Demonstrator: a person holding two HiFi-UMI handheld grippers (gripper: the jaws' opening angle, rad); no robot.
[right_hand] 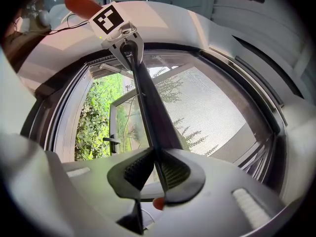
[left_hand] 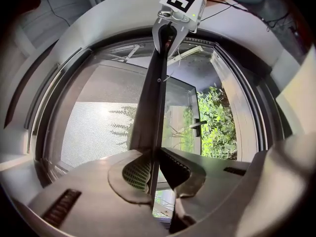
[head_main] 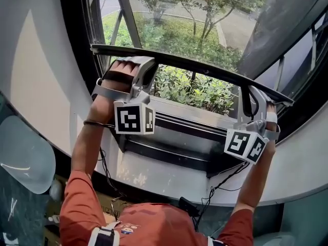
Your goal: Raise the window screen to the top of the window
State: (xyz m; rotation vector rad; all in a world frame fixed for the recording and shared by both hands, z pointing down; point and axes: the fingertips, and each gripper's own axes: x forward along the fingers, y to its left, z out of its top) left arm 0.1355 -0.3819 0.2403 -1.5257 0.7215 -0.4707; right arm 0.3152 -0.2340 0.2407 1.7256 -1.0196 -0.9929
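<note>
The window screen's dark bottom bar runs slanted across the window in the head view, with the opening and the bushes below it. My left gripper is shut on the bar's left end and my right gripper is shut on its right end. In the left gripper view the bar runs edge-on from between the jaws of the left gripper up to the other gripper's marker cube, with grey mesh beside it. The right gripper view shows the same: right gripper, bar, mesh.
Below the bar lies the metal sill and lower frame. An outer casement with a handle stands open toward green bushes. Black window frame sides and white wall flank the opening. Cables hang under the sill.
</note>
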